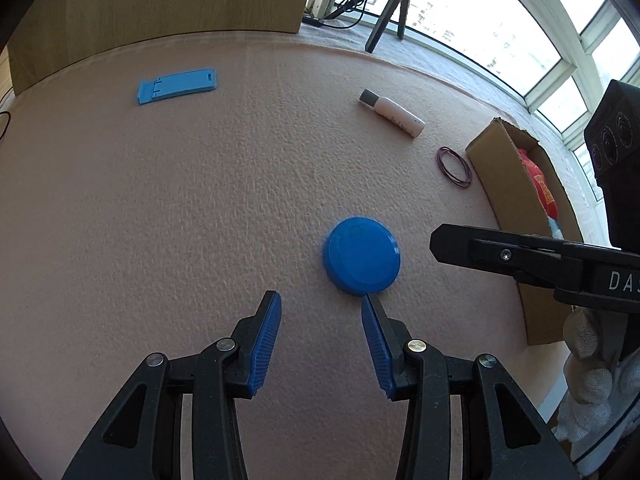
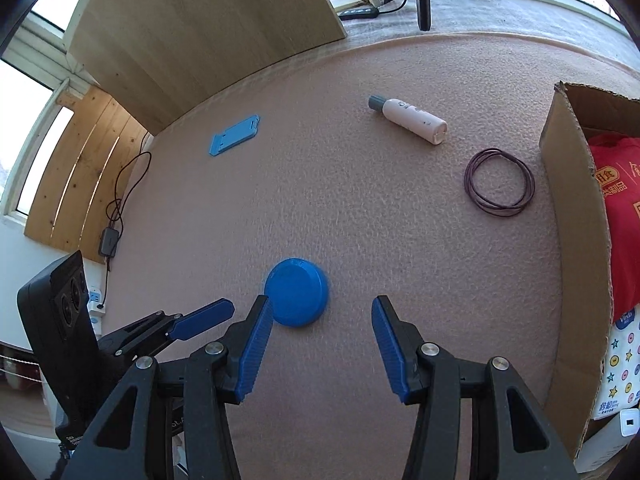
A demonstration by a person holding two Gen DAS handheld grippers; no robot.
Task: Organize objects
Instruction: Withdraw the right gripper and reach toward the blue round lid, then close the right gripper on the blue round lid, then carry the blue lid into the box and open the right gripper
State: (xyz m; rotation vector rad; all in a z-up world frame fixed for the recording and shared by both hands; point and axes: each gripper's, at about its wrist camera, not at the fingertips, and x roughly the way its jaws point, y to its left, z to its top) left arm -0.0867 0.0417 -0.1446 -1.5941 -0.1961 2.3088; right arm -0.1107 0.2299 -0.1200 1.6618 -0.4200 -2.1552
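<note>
Lying flat on the pink felt-covered table [image 1: 200,208], the round blue lid [image 1: 362,256] sits near the front edge, just ahead of both grippers. The left gripper [image 1: 321,312] hovers low over the felt with its jaws spread apart and empty; its right blue pad [image 1: 374,340] has its tip at the lid's near rim, though whether it touches cannot be told. The right gripper [image 2: 320,314] also has its jaws wide apart and holds nothing; the lid [image 2: 297,293] lies just beyond its left pad [image 2: 254,354], toward the left of the gap. In the left wrist view the right gripper's black finger reaches in from the right, beside a white-gloved hand [image 1: 592,364].

Farther back, toward the far left corner, a flat blue phone stand [image 1: 176,86] lies on the felt near a wooden panel [image 1: 160,4]. Toward the far right, a small white bottle [image 2: 408,119] with a grey cap lies on its side. Nearer than the bottle, a coil of dark purple cord [image 2: 499,182] lies just beside an open cardboard box [image 2: 572,216] that stands along the table's right edge. Inside the box is a red bag [image 2: 618,208] with printed packaging below it.
</note>
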